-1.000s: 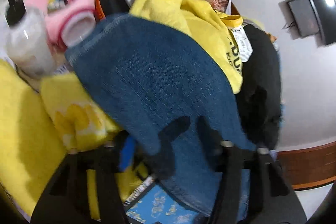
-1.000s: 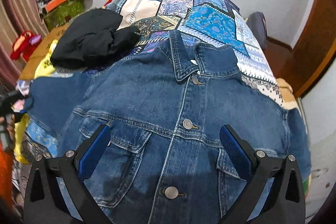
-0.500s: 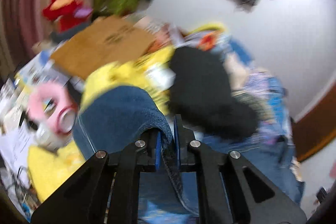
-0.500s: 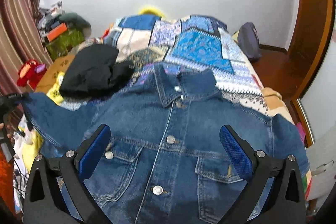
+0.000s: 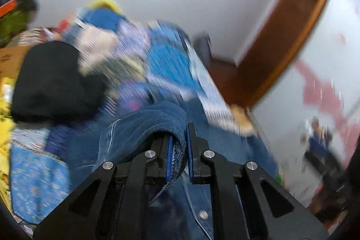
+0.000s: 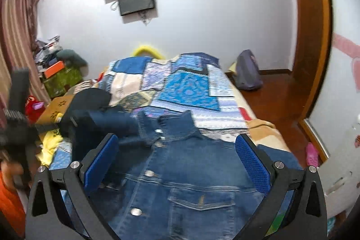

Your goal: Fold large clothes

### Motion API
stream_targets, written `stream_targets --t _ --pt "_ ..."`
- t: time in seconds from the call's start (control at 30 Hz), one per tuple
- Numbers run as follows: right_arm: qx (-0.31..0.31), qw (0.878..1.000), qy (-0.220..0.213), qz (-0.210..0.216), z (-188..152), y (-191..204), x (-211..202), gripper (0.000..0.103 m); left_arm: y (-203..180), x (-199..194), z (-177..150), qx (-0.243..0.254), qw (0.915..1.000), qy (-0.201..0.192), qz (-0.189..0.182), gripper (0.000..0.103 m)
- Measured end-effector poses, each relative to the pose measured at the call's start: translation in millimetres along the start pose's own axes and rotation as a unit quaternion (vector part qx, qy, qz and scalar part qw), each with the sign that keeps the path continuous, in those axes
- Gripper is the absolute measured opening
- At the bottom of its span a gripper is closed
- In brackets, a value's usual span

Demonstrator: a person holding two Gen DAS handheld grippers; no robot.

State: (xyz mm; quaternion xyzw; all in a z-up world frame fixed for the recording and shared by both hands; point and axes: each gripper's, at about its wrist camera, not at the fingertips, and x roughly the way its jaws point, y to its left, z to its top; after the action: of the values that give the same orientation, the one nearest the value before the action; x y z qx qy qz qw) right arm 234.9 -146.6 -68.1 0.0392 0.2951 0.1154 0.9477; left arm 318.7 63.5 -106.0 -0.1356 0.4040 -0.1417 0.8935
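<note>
The far half of the bed (image 6: 193,91) lies bare and open to a reach. On its left edge a black garment (image 6: 90,97) blocks the way, with piled clutter (image 6: 58,73) beyond. A grey bag (image 6: 247,73) stands on the floor to the right.

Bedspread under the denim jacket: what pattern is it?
The bedspread is a patchwork of blue, white and lilac printed panels, clearest in the right wrist view.

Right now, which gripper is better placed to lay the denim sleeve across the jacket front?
Left. The left gripper is shut on the sleeve, already lifted over the denim jacket. The right gripper is open, holding nothing.
</note>
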Motion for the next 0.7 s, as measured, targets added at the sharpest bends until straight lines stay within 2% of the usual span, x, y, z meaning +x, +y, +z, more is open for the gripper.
stream_targets --t 0.03,0.07,0.1,0.17,0.23,0.33,0.4,0.43,0.47,0.53,0.57,0.6,0.67,0.7 --pt "0.003 1.0 0.0 -0.009 -2 -4 0 0.103 -10 22 -11 0.016 0.9991 0.039 -0.007 0.01" --pt "0.006 1.0 0.004 -0.023 -4 -9 3 0.103 -16 35 -20 0.026 0.9977 0.062 -0.011 0.01" --pt "0.007 0.999 0.01 -0.038 -6 -12 7 0.103 -23 55 -34 0.039 0.9939 0.102 -0.016 0.01" --pt "0.003 0.998 0.024 -0.058 -11 -18 15 0.103 -34 71 -55 0.049 0.9893 0.137 -0.017 0.01" --pt "-0.005 0.997 0.036 -0.063 -16 -20 20 0.103 -45 70 -66 0.07 0.987 0.144 -0.011 0.01" --pt "-0.021 0.996 0.055 -0.065 -21 -15 30 0.103 -49 53 -68 0.11 0.9842 0.139 0.002 0.012" --pt "-0.027 0.996 0.059 -0.057 -21 -13 28 0.103 -51 40 -64 0.12 0.9846 0.128 -0.001 0.016" --pt "-0.031 0.996 0.059 -0.052 -20 -9 29 0.103 -48 28 -61 0.121 0.986 0.115 -0.005 0.026" --pt "-0.032 0.997 0.059 -0.049 -20 -8 28 0.103 -45 25 -59 0.12 0.9872 0.105 -0.005 0.044" --pt "-0.038 0.997 0.057 -0.04 -18 0 27 0.103 -34 -5 -53 0.113 0.9917 0.06 0.008 0.065" --pt "-0.041 0.997 0.058 -0.037 -19 3 27 0.103 -28 -16 -51 0.109 0.9931 0.04 0.019 0.072" --pt "-0.045 0.997 0.06 -0.032 -19 8 28 0.103 -21 -26 -50 0.106 0.9936 0.026 0.03 0.074" --pt "-0.056 0.996 0.068 -0.018 -19 19 30 0.103 -5 -42 -51 0.104 0.9926 0.002 0.064 0.083" --pt "-0.063 0.995 0.073 -0.009 -19 26 32 0.103 8 -51 -52 0.101 0.9906 -0.012 0.092 0.085"
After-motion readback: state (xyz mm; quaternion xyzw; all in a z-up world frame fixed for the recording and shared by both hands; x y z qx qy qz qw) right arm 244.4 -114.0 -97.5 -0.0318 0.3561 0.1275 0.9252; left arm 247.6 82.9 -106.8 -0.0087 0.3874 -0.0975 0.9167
